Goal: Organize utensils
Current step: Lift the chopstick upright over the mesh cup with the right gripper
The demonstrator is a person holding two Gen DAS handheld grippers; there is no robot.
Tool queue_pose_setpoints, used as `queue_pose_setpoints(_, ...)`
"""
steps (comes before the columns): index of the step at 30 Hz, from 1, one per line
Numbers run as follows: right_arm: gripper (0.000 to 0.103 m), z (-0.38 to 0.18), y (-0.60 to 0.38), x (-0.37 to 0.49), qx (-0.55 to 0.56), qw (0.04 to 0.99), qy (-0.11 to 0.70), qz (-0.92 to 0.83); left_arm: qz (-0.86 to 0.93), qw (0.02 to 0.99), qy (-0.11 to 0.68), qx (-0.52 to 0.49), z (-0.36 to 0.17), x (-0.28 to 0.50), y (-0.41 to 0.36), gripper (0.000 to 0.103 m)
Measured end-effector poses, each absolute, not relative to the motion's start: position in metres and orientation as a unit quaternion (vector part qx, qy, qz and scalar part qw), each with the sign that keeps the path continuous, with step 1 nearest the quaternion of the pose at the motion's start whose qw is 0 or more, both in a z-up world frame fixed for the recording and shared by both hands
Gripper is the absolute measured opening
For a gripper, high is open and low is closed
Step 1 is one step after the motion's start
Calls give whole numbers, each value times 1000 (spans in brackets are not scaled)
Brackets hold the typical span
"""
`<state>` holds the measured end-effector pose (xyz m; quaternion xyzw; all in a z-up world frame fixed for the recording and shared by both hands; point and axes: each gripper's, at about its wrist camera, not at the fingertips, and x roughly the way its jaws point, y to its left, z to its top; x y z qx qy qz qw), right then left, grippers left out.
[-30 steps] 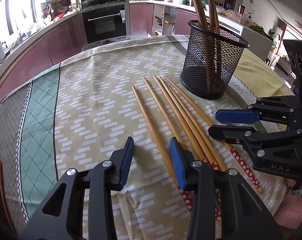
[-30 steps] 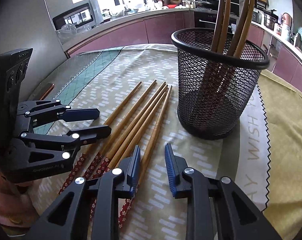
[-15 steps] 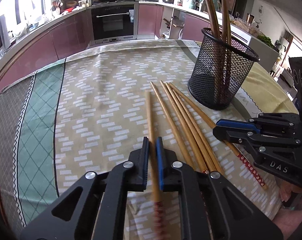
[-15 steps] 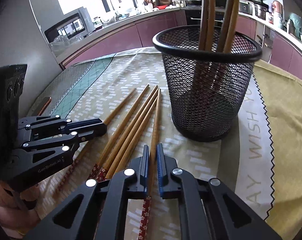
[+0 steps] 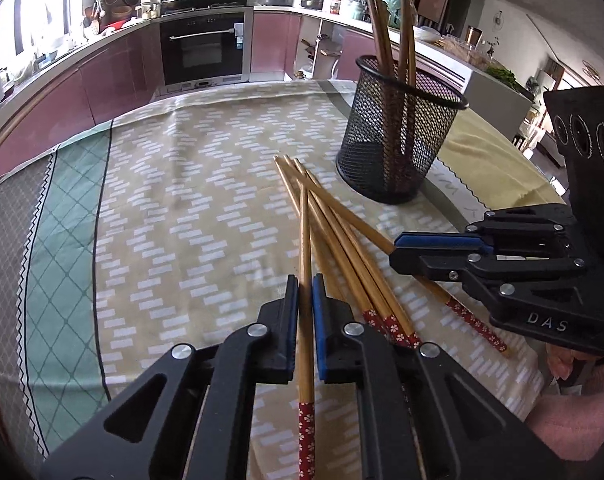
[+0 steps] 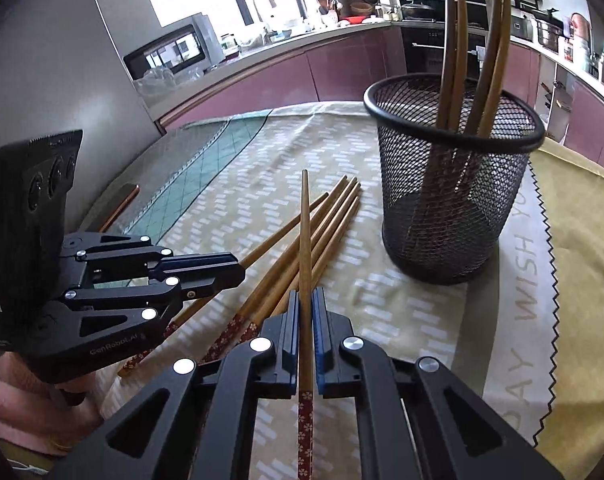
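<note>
A black mesh holder [image 5: 401, 136] [image 6: 449, 200] stands upright on the table with several wooden chopsticks upright in it. Several loose chopsticks [image 5: 335, 240] [image 6: 335, 210] with red flowered ends lie fanned on the tablecloth in front of it. My left gripper [image 5: 305, 280] is shut on one chopstick [image 5: 304, 232], which crosses above the loose ones. My right gripper [image 6: 305, 294] is shut on another chopstick [image 6: 305, 220], its tip raised over the pile. Each gripper shows in the other's view: the right gripper [image 5: 395, 250] to the right of the pile, the left gripper [image 6: 240, 270] to its left.
A patterned tablecloth [image 5: 182, 220] covers the round table, with a yellow lettered mat [image 6: 573, 280] under and right of the holder. Kitchen counters and an oven [image 5: 204, 48] run behind the table. A person's pink sleeve [image 5: 573, 420] is near the front edge.
Both grippers went from open to shut, each on one chopstick. Both held sticks have swung out of the row and now point straight ahead, crossing over the loose ones.
</note>
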<state>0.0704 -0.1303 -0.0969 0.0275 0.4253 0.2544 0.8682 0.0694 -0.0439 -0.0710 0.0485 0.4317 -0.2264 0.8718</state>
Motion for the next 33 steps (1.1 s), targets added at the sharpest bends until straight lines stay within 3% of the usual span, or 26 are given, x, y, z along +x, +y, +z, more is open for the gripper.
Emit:
queue_pose_setpoints(19, 6, -106, -122, 87, 20, 864, 437, 249, -230, 863, 447, 50, -78, 86, -49, 9)
queue_pose_setpoints(33, 6, -79, -142, 66, 39, 879, 396, 263, -238, 872, 427, 22, -55, 75, -36, 7)
